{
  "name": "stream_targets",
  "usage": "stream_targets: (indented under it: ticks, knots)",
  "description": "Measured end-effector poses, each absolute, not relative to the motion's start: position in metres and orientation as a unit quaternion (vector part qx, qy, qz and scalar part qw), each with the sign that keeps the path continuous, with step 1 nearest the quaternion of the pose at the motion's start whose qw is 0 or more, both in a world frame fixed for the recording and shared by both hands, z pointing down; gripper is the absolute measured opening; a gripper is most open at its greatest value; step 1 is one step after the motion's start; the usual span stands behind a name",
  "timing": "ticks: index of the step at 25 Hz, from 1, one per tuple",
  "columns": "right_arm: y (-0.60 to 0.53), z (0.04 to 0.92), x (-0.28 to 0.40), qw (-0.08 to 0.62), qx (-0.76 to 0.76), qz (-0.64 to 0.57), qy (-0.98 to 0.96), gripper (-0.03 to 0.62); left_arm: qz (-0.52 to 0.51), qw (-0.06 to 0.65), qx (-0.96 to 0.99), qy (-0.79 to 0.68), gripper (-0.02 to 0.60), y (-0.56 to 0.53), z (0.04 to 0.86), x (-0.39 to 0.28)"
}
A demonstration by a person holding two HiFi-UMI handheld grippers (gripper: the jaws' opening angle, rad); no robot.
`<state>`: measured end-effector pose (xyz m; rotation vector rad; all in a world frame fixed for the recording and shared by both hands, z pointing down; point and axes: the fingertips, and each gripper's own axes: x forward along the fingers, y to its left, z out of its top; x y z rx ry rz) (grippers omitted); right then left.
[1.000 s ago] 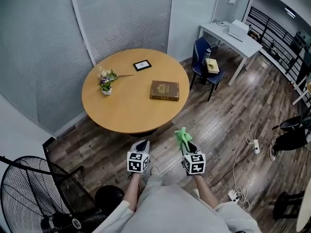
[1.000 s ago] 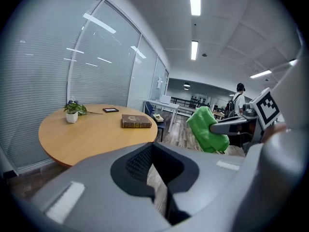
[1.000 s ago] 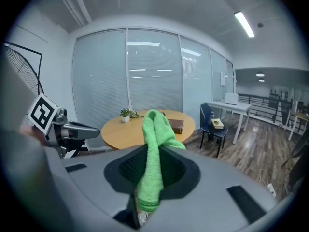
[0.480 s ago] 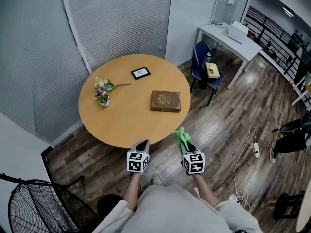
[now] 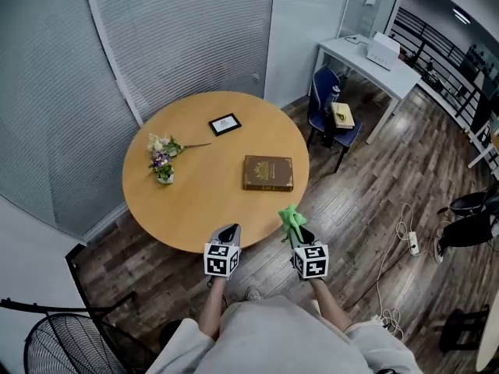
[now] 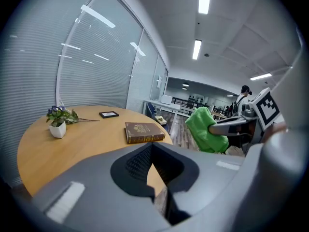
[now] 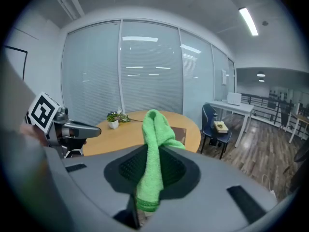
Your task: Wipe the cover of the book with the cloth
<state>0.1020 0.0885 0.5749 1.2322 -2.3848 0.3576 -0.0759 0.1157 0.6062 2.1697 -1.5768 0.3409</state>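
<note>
A brown book (image 5: 268,173) with a gold emblem lies closed on the right half of the round wooden table (image 5: 195,201); it also shows in the left gripper view as the book (image 6: 144,131). My right gripper (image 5: 298,235) is shut on a green cloth (image 5: 292,220) whose bunched end sticks up past the jaws, just off the table's near edge. The cloth (image 7: 155,153) fills the middle of the right gripper view. My left gripper (image 5: 227,237) is shut with nothing in it and hovers at the table's near edge.
On the table stand a small flower pot (image 5: 163,167) at the left and a black picture frame (image 5: 224,124) at the back. A blue chair (image 5: 331,111) and a white desk (image 5: 373,59) are at the right. A fan (image 5: 66,349) stands bottom left. Cables (image 5: 401,236) lie on the wood floor.
The view has drawn closer to the table: the table and book sit lower in the head view than before. Both grippers keep their places in the picture, the cloth still held.
</note>
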Motion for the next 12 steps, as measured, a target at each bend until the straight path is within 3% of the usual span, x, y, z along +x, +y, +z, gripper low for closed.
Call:
stream_targets:
  ticks: [12]
  knots:
    - [0.054, 0.58, 0.094, 0.209, 0.465, 0.139, -0.849, 0.072, 0.133, 0.216, 0.794, -0.553, 0.006, 0.076, 0.61, -0.087]
